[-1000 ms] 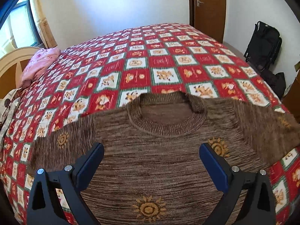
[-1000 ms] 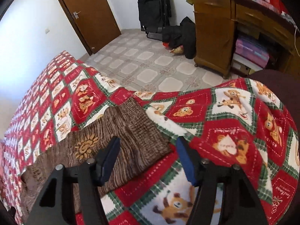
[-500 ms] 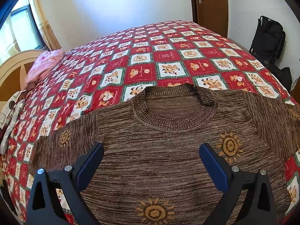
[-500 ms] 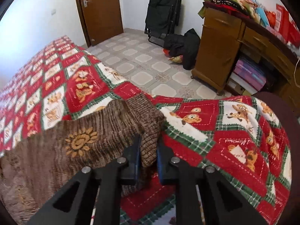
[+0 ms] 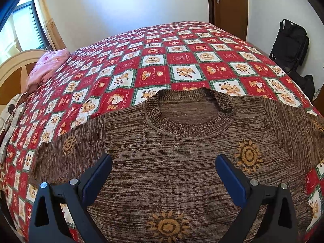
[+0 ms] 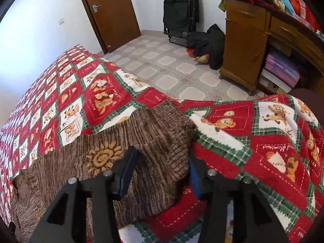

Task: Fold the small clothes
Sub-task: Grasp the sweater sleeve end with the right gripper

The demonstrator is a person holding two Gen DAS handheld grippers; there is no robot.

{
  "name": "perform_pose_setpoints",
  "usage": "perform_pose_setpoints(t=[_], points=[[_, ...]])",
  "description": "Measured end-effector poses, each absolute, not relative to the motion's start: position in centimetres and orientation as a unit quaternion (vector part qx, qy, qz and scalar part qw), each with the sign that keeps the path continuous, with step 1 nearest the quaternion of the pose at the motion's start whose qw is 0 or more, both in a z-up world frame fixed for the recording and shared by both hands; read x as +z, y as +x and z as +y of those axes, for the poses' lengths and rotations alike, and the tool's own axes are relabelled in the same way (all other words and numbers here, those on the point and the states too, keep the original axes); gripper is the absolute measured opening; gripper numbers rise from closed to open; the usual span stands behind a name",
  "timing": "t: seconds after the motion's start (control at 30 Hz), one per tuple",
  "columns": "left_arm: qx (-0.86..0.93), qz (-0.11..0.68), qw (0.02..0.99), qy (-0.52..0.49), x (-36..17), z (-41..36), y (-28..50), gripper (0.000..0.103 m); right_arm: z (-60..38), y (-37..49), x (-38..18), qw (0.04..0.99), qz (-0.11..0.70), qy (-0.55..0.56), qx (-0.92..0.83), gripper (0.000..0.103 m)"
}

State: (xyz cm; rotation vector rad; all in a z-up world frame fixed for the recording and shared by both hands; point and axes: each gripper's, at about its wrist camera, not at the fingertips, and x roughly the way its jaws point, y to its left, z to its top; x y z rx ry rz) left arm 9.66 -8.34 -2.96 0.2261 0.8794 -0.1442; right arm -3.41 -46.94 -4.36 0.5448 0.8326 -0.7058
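Looking through the left wrist, I see my left gripper (image 5: 163, 173) spread wide, holding nothing, above the sweater (image 5: 172, 151) lying flat on the quilt (image 5: 182, 60), collar at twelve o'clock. Through the right wrist, my right gripper (image 6: 161, 171) is opening around the sleeve cuff (image 6: 168, 141), bunched between its jaws.

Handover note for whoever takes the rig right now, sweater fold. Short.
Left gripper: open, empty, above the chest of the brown sweater.
Right gripper: jaws opening, the sleeve cuff lies between them, bunched; no firm pinch visible.
Sweater: front up and spread on the red patchwork bedspread, neck pointing toward the far side of the bed, both sleeves out to the sides.
Done: garment laid out. No fold made yet.
Left: re-grip the cuff, fold that sleeve in, then the other sleeve, then the body.
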Motion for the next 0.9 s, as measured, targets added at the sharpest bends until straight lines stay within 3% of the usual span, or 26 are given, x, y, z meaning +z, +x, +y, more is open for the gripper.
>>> perform_pose_setpoints(t=[0.1,0.23,0.9], points=[[-0.068,0.425,0.896,0.109,-3.0,-8.3,9.6,0.102,-47.1,-3.6,-4.3,0.818,0.39,0.256,-0.336,0.042],[-0.068,0.423,0.897,0.108,-2.8,-8.5,9.6,0.102,-47.5,-4.2,-4.4,0.817,0.386,0.264,-0.338,0.018],[-0.071,0.417,0.899,0.109,-2.6,-8.4,9.2,0.102,-45.4,-4.1,-2.5,0.834,0.356,0.19,-0.377,0.014]])
